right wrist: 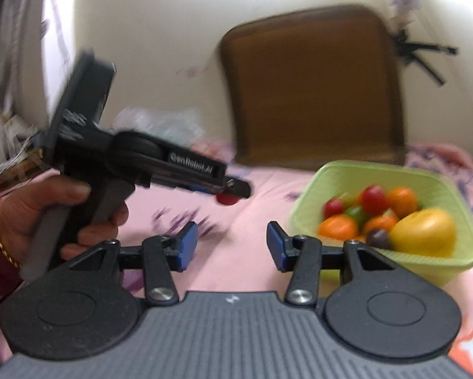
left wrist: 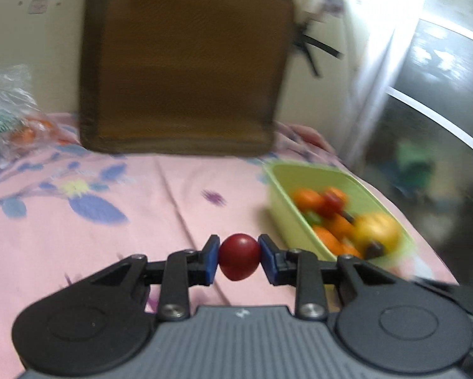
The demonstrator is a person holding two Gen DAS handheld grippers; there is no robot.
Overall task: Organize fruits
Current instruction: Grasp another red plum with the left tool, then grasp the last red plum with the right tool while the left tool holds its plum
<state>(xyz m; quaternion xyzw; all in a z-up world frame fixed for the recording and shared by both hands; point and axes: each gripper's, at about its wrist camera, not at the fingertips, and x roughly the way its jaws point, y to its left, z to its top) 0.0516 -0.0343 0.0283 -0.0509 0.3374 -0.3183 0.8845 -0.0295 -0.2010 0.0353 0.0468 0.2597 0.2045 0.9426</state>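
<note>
My left gripper [left wrist: 239, 257] is shut on a small dark red fruit [left wrist: 239, 256] and holds it above the pink bedsheet, just left of a light green basket [left wrist: 287, 214]. The basket holds oranges, red fruits, a green one, a dark one and a large yellow fruit [left wrist: 377, 229]. In the right wrist view the left gripper [right wrist: 231, 194] appears from the side, hand-held, with the red fruit [right wrist: 226, 199] at its tips, left of the basket [right wrist: 306, 202]. My right gripper [right wrist: 231, 246] is open and empty, low over the sheet, near the basket's left front corner.
A brown square cushion [left wrist: 186, 63] leans on the wall behind the bed. A crinkled clear plastic bag [left wrist: 6, 101] with orange items lies at the far left. The pink floral sheet [left wrist: 110, 221] covers the bed; its right edge drops off beyond the basket.
</note>
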